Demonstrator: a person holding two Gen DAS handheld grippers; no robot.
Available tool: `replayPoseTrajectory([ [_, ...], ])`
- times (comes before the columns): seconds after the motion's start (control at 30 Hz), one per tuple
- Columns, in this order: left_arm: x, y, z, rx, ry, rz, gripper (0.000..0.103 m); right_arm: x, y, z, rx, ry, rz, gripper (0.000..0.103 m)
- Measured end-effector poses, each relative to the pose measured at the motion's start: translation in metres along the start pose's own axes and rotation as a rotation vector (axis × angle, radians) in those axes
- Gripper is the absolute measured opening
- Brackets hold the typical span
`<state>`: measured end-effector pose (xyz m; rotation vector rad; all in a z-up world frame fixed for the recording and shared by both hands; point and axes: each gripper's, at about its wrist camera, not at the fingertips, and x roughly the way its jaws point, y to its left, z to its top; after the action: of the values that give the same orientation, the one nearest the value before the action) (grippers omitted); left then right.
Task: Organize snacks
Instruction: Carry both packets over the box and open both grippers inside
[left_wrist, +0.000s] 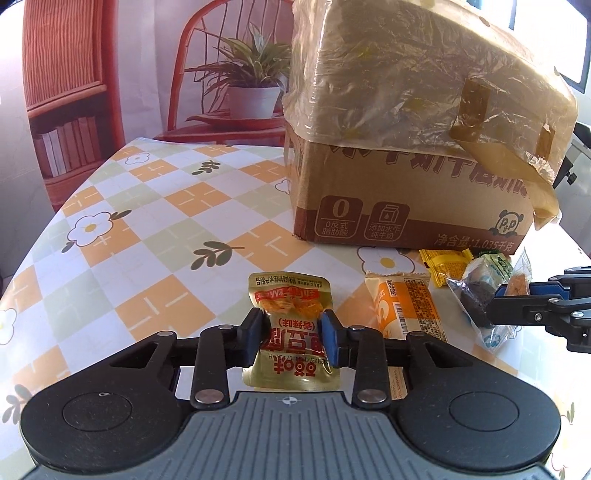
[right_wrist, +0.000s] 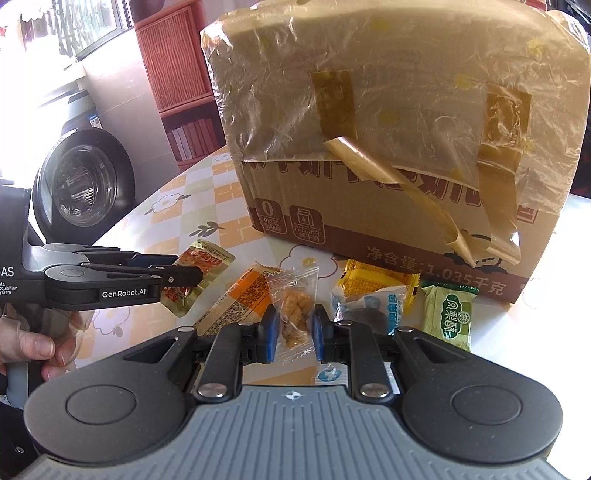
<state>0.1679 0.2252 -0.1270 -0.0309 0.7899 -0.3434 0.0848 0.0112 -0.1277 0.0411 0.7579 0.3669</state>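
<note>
Left claw (left_wrist: 291, 332) pinches one gold packet (left_wrist: 290, 332), right claw (right_wrist: 293, 332) one clear packet (right_wrist: 293, 306), four packets on table (left_wrist: 155, 221).

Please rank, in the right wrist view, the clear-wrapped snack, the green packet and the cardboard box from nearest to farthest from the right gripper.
1. Clear-wrapped snack: between the right gripper's fingers.
2. Green packet: on the table, to the right.
3. Cardboard box: behind the snacks, farthest back.
</note>
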Motion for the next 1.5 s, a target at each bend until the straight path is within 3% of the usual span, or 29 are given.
replayPoseTrajectory([
  [0.6, -0.060, 0.007, 0.072, -0.026, -0.262, -0.049, 0.034, -0.049, 0.014, 0.063, -0.112, -0.243, -0.025, 0.020],
  [0.83, -0.068, 0.008, 0.084, -0.043, -0.313, -0.037, 0.034, -0.052, 0.018, 0.071, -0.136, -0.304, -0.052, 0.020],
  [1.0, -0.075, 0.013, 0.104, -0.082, -0.409, -0.013, 0.034, -0.057, 0.015, 0.073, -0.114, -0.362, -0.091, 0.020],
  [1.13, -0.086, 0.005, 0.124, -0.040, -0.475, 0.003, 0.034, -0.071, 0.008, 0.082, -0.104, -0.416, -0.111, 0.020],
  [1.33, -0.109, -0.006, 0.154, -0.020, -0.535, -0.037, 0.034, -0.094, -0.002, 0.113, -0.099, -0.469, -0.124, 0.020],
  [1.5, -0.114, -0.032, 0.193, 0.025, -0.547, -0.110, 0.035, -0.090, -0.012, 0.149, -0.093, -0.452, -0.166, 0.020],
])
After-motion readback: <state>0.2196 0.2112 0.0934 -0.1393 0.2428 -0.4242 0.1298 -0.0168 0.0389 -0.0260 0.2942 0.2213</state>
